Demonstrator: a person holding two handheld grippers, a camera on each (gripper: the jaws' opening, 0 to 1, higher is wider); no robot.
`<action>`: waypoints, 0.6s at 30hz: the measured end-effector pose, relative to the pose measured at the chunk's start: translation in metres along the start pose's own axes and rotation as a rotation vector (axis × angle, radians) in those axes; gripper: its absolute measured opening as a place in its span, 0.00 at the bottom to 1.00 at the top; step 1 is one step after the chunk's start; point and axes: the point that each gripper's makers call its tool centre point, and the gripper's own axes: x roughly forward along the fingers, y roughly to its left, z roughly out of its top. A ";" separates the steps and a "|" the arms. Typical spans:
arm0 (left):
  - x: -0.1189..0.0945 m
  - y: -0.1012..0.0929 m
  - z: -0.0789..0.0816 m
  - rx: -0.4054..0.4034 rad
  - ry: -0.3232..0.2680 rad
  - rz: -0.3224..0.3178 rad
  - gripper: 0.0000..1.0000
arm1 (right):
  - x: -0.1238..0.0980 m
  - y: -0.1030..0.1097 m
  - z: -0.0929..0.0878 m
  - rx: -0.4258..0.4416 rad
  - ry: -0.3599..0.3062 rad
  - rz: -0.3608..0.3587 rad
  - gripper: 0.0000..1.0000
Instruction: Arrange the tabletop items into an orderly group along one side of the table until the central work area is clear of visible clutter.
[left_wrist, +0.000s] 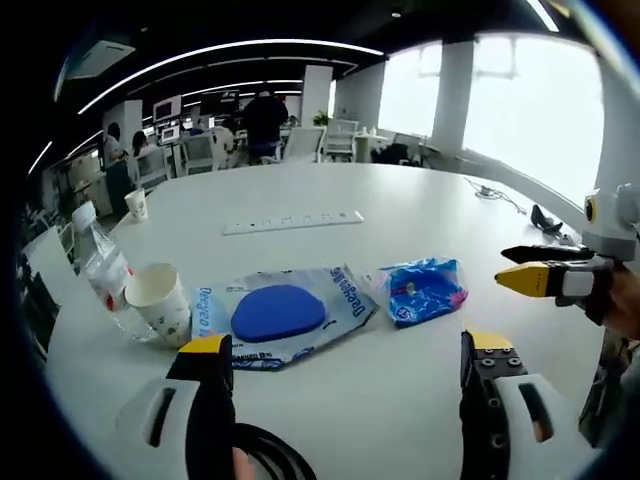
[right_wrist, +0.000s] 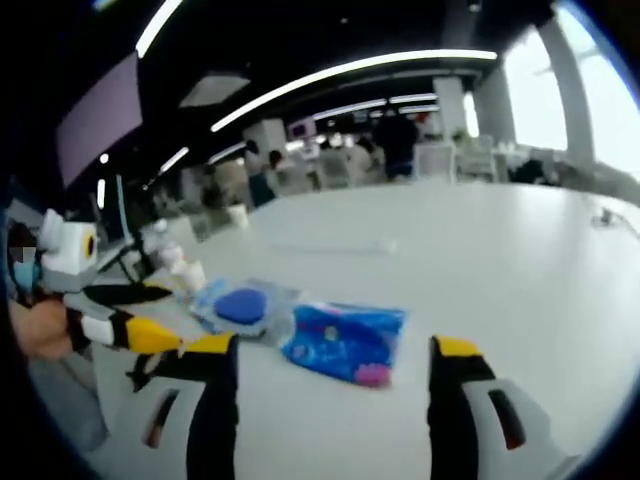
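From my left gripper view, the one print I can make out is on the clear packet (left_wrist: 285, 318) with the blue disc inside: blue letters run along its left edge and again along its right edge, and they look like "Deyee", though the fisheye bends them and I am not sure of every letter. The smaller lines beside that word are too fine to read. The bottle (left_wrist: 100, 270) has a label, but its print is a blur. The blue pouch (left_wrist: 428, 289) carries nothing I can read. In my right gripper view everything is too soft; no lettering resolves on the packet or the pouch.
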 end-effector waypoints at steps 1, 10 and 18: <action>-0.003 0.003 -0.002 0.001 0.002 0.000 0.94 | 0.000 0.004 -0.001 0.001 0.001 -0.001 0.74; -0.042 0.047 -0.016 0.007 0.005 0.018 0.93 | 0.000 0.056 -0.010 0.008 0.007 -0.002 0.73; -0.073 0.097 -0.024 -0.007 -0.003 0.046 0.93 | 0.002 0.096 -0.008 -0.010 0.001 0.007 0.73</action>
